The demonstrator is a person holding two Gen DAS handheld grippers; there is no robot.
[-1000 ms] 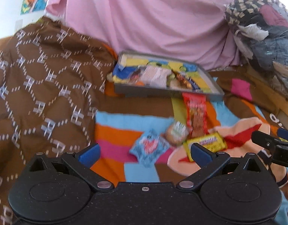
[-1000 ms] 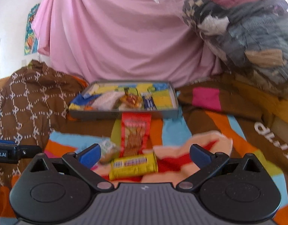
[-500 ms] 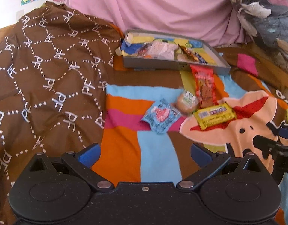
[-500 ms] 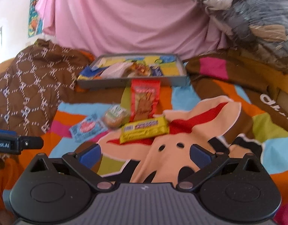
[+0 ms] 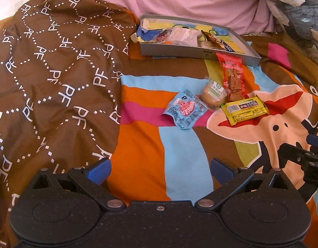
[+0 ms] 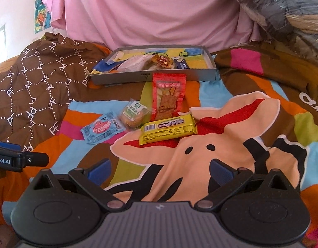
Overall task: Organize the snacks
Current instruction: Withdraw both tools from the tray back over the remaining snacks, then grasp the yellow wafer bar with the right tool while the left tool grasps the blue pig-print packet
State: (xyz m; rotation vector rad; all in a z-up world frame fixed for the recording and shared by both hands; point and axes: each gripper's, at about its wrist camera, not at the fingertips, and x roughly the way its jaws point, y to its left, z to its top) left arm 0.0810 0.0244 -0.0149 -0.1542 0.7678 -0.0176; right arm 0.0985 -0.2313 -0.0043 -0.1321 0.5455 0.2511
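The left gripper (image 5: 160,170) hung with its jaws spread wide and nothing between them, and the right gripper (image 6: 160,170) was released and bare the same way, both low over the bedding and well short of the snacks. Ahead lay four loose packets in a close cluster: a blue sachet (image 6: 101,127), a clear-wrapped round cake (image 6: 134,114) just beside it, a yellow bar (image 6: 168,128) and a tall red pouch (image 6: 169,96) whose top end reached the wall of the grey tray (image 6: 150,76), which already held several wrappers. All looked light, thin and crinkly; the film was probably slippery, so a pinch across a sealed edge seemed safest, and the cake likely crushed easily. They rested on a soft, rumpled cartoon blanket (image 6: 200,165), with a brown patterned quilt (image 5: 55,72) bunched to the left, a pink sheet (image 6: 148,16) draped behind and piled clothes (image 6: 287,10) at the right.
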